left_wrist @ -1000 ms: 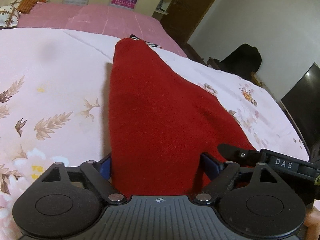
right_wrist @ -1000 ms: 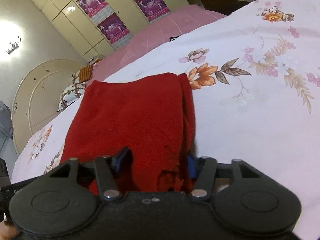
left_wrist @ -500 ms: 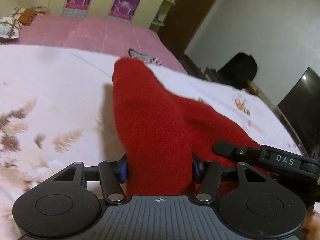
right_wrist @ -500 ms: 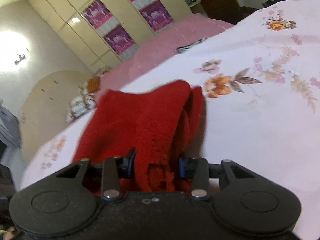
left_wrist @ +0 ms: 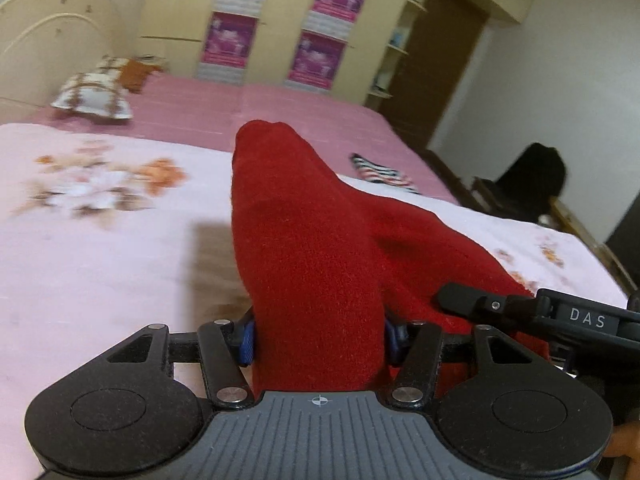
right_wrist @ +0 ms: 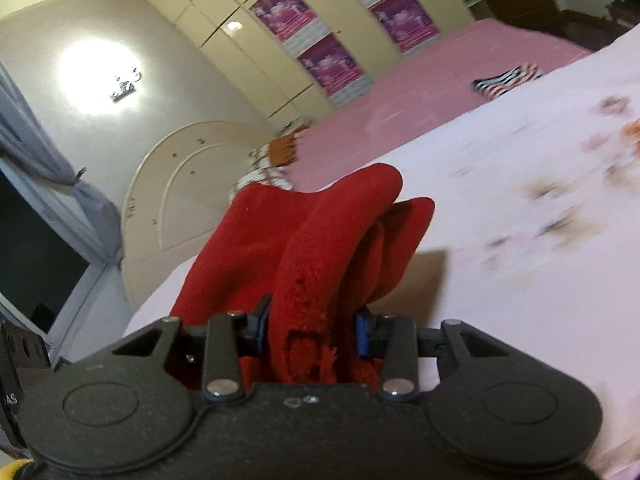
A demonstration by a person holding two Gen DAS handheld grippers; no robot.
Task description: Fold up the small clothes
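Both grippers grip the same red garment [left_wrist: 320,248], a thick fleecy piece, and hold its near edge bunched above the bed [left_wrist: 80,264]. The left gripper [left_wrist: 320,338] has its blue pads pressed against the sides of a rolled fold of the cloth, so it pinches the fabric. From there the garment runs away toward the middle of the bed and rises to a rounded hump, and a second part spreads off to the right under the other tool's black arm.

In the right wrist view, the right gripper [right_wrist: 310,330] likewise pinches a gathered, frayed fold of the red garment [right_wrist: 320,240] between its blue pads. The cloth beyond it hangs in two loose lobes over the floral sheet [right_wrist: 520,280], casting a shadow on it.

Near the far edge of the floral sheet, where the pink cover [left_wrist: 200,104] begins, lies a striped cloth [left_wrist: 380,172]. A patterned pillow [left_wrist: 94,96] sits at the far left corner of the bed, next to the cream headboard [left_wrist: 48,40].
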